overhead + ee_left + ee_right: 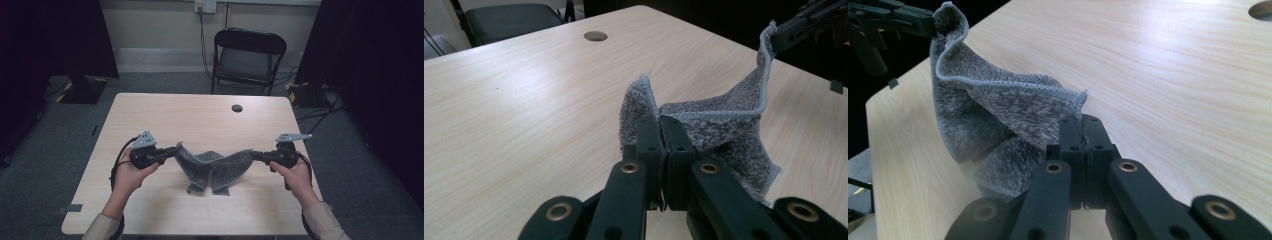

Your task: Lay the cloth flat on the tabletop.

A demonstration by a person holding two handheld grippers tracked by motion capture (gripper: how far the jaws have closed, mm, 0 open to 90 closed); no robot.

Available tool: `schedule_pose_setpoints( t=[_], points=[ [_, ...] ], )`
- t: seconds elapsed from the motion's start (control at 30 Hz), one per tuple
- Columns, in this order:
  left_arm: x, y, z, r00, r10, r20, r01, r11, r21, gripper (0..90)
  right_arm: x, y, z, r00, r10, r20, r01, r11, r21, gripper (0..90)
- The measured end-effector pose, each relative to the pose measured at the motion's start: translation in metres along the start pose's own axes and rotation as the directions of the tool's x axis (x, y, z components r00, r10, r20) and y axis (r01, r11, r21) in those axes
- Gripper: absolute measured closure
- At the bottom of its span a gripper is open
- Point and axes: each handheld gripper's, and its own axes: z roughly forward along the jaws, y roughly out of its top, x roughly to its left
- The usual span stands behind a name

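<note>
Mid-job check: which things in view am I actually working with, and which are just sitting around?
In the job:
- grey cloth, lifted between both grippers, its lower corners on the table
- left gripper, shut on one cloth corner
- right gripper, shut on the opposite corner

Just lying about:
- black folding chair beyond the table
- wall socket with its cable

A grey terry cloth (215, 167) hangs between my two grippers over the near half of the pale wooden tabletop (200, 115). My left gripper (172, 150) pinches its left corner and my right gripper (254, 155) its right corner, both above the tabletop. The cloth sags in the middle, and its lower folds touch the tabletop in front of me. A round cable hole (237, 108) lies farther back, right of centre. Behind the tabletop stands a black folding chair (247, 57) on the floor.
</note>
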Motion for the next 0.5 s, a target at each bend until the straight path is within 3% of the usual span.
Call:
schedule_pose_setpoints(
  t=[0.33, 0.5],
  points=[
    [-0.006, 0.005, -0.007, 1.0, 0.008, 0.005, -0.008, 0.9999, -0.011, 88.4, 0.007, 0.005, -0.009, 0.9998, -0.003, -0.019, 0.002, 1.0, -0.006, 89.8],
    [-0.001, 0.008, -0.007, 0.9999, 0.001, -0.016, -0.001, 0.9999, -0.015, 88.4, 0.005, 0.006, -0.01, 0.9997, 0.025, -0.002, -0.026, 1.0, -0.018, 89.8]
  ],
)
